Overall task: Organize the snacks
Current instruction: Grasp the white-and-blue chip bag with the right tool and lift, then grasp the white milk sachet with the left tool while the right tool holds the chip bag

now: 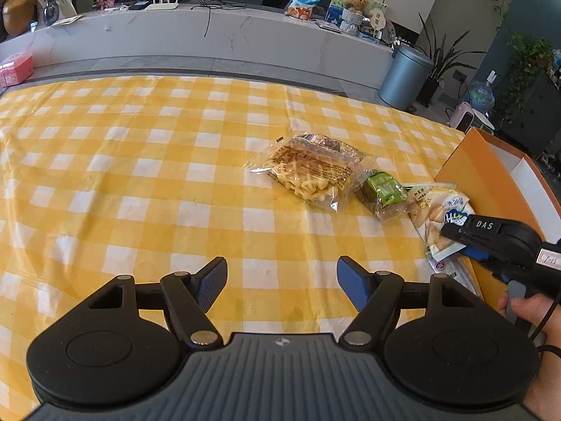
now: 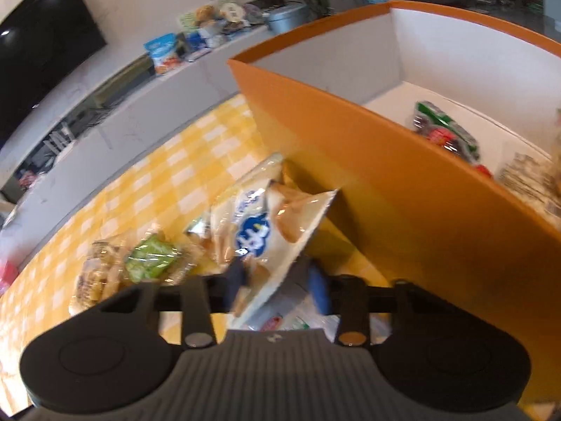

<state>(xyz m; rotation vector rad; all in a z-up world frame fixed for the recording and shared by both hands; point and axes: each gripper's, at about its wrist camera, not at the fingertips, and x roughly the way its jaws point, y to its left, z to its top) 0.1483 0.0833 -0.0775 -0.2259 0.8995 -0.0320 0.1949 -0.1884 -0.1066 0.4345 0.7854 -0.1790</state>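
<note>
My right gripper [image 2: 277, 284] is shut on a white snack bag with a blue logo [image 2: 266, 224], beside the orange box's wall [image 2: 403, 189]. The same bag [image 1: 438, 217] and right gripper [image 1: 455, 242] show at the right of the left wrist view. A clear bag of yellow noodle snacks [image 1: 308, 172] and a green-labelled packet [image 1: 384, 193] lie on the yellow checked tablecloth [image 1: 140, 175]. My left gripper [image 1: 280, 282] is open and empty above the cloth, nearer than the snacks. Inside the box lie a green and red packet [image 2: 445, 133] and another pack [image 2: 526, 179].
The orange box [image 1: 491, 168] with white inside stands at the table's right edge. Behind the table runs a white counter [image 1: 210, 31] with a router, a snack bag and a teddy bear. A grey bin [image 1: 403, 77] and plants stand at the back right.
</note>
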